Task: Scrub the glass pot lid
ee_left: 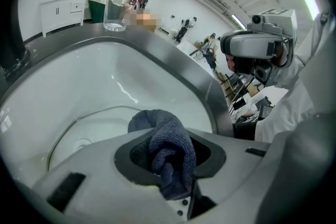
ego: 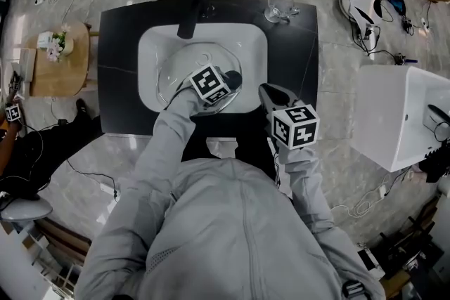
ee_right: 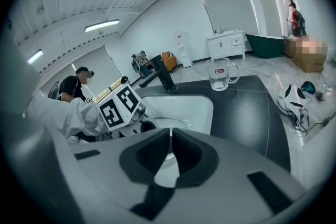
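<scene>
The glass pot lid (ego: pixel 188 65) lies in the white sink basin (ego: pixel 253 46), its rim showing in the left gripper view (ee_left: pixel 68 126). My left gripper (ego: pixel 226 89) is down over the lid's right side, shut on a dark blue cloth (ego: pixel 234 78). In its own view the cloth (ee_left: pixel 160 131) bulges out between the jaws of the left gripper (ee_left: pixel 164 150). My right gripper (ego: pixel 263 89) hovers at the basin's front right edge, beside the lid. Its own view shows the right gripper (ee_right: pixel 171 132) shut, pads touching, nothing between them.
A black faucet (ego: pixel 190 7) stands at the basin's back. A glass mug (ego: pixel 281 8) sits on the dark counter (ego: pixel 299 60) at the back right. A second white basin (ego: pixel 397 116) is to the right, a small wooden table (ego: pixel 67 63) to the left, and a headset (ego: pixel 360 5) on the floor.
</scene>
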A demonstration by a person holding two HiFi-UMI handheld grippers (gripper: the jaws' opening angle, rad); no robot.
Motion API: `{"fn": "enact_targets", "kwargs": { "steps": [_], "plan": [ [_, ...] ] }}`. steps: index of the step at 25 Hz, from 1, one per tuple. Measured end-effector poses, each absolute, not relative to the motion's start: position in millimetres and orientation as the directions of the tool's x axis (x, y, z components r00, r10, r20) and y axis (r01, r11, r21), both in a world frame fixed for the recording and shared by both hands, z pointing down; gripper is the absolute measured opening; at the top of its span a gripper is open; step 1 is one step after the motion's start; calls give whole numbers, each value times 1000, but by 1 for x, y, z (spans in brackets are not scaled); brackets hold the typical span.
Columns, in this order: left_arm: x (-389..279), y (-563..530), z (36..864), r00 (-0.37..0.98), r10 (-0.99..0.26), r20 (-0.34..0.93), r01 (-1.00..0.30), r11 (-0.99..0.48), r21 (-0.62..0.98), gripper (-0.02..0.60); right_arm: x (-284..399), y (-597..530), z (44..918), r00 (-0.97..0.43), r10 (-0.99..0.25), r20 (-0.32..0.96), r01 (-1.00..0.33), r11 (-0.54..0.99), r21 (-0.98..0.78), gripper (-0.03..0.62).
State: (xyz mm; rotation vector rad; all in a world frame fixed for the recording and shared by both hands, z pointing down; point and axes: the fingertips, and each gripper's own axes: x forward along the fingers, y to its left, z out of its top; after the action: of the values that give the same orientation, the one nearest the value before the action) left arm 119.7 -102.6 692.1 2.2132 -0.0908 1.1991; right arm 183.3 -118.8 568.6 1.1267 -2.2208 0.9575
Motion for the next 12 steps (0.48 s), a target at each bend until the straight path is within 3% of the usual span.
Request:
{"fn": "enact_targets", "kwargs": {
  "steps": [12],
  "plan": [
    [103, -87, 692, 577, 302, 759, -311, -778, 546, 114, 186, -112, 561, -526, -537, 660, -848, 386, -362, 34]
  ]
}}
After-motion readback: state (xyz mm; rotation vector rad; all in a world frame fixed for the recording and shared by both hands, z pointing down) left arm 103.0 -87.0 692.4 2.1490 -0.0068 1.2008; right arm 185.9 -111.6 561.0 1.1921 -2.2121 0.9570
